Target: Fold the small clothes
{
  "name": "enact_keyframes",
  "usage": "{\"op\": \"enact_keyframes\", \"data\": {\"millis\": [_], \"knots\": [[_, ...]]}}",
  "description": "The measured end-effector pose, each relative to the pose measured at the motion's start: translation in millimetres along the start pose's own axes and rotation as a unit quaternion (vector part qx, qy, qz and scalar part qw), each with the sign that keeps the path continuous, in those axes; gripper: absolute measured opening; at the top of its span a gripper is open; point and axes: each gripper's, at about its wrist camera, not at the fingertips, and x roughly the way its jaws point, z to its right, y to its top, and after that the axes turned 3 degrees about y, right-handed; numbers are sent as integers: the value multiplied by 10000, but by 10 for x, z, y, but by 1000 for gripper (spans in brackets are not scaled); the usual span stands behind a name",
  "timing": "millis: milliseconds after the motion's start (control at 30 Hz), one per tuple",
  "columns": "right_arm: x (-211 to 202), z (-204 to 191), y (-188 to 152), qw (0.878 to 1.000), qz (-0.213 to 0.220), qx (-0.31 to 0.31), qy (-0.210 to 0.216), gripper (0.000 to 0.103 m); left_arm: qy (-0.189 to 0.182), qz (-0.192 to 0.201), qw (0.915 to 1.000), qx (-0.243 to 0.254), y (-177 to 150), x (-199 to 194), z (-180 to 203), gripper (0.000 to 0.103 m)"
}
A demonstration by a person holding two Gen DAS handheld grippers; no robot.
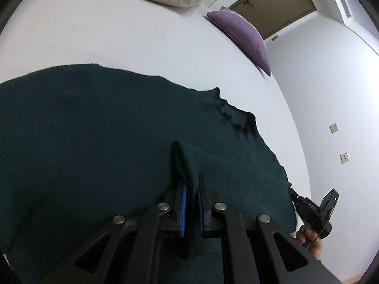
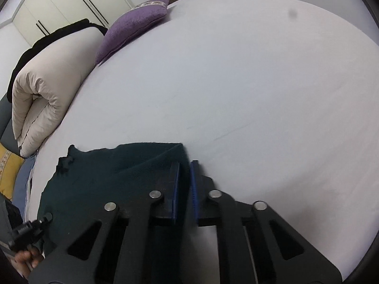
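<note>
Left wrist: purple cushion (image 1: 244,35) beyond claw-pinched sweater (image 1: 94,130).

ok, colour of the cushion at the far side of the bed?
Purple, plain textured fabric. The cushion shows best in the right wrist view.

Dark green garment (image 1: 94,142) cut off left; extent perhaps larger.

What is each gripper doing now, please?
Left gripper: shut on a fold of the green sweater.
Right gripper: shut on the sweater's corner.
</note>
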Motion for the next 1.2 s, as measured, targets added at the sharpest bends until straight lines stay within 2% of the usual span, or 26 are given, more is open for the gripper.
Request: {"op": "enact_keyframes", "data": {"millis": [67, 167, 233, 300, 367, 467, 533, 600, 700, 900, 967, 1067, 1133, 1200], "knots": [[-5, 19, -2, 10000, 21, 20, 27, 5, 120, 166, 9998, 50, -56, -99, 17, 16], [-37, 66, 8, 9998, 63, 154, 117, 6, 221, 414, 9989, -60, -92, -288, -32, 31], [-104, 101, -21, 9994, 89, 294, 138, 10, 408, 580, 9975, 15, -137, -388, -19, 33], [-265, 88, -60, 9993, 221, 298, 27, 14, 512, 524, 9969, 303, -199, -392, 75, 39], [-422, 55, -127, 9990, 316, 259, 159, 15, 676, 409, 9956, 504, -251, -324, 157, 44], [-615, -57, -303, 9993, 268, 73, 240, 15, 752, 308, 9947, 634, -308, -202, 227, 46], [-671, -168, -459, 9995, 125, -164, 245, 15, 806, 326, 9936, 714, -343, -152, 268, 45], [-641, -299, -633, 9980, -85, -622, 20, 15, 1001, 325, 9902, 913, -379, -122, 310, 21], [-517, -377, -828, 9903, -210, -1253, -557, 15, 1114, 311, 9874, 1080, -419, -150, 290, 13], [-585, -208, -901, 9924, -158, -1113, -503, 15, 1271, 348, 9818, 1365, -534, -158, 297, 11], [-567, -163, -888, 9928, -151, -1097, -456, 15, 1132, 353, 9860, 1174, -523, -185, 255, 12], [-564, -111, -811, 9948, -205, -921, -377, 15, 815, 519, 9913, 888, -548, -475, 184, 13], [-655, -112, -783, 9967, -159, -671, -434, 24, 746, 800, 9908, 801, -619, -819, 89, 23], [-867, -160, -803, 9971, 61, -522, -553, 27, 625, 1140, 9904, 480, -695, -1250, -155, 48]]}}
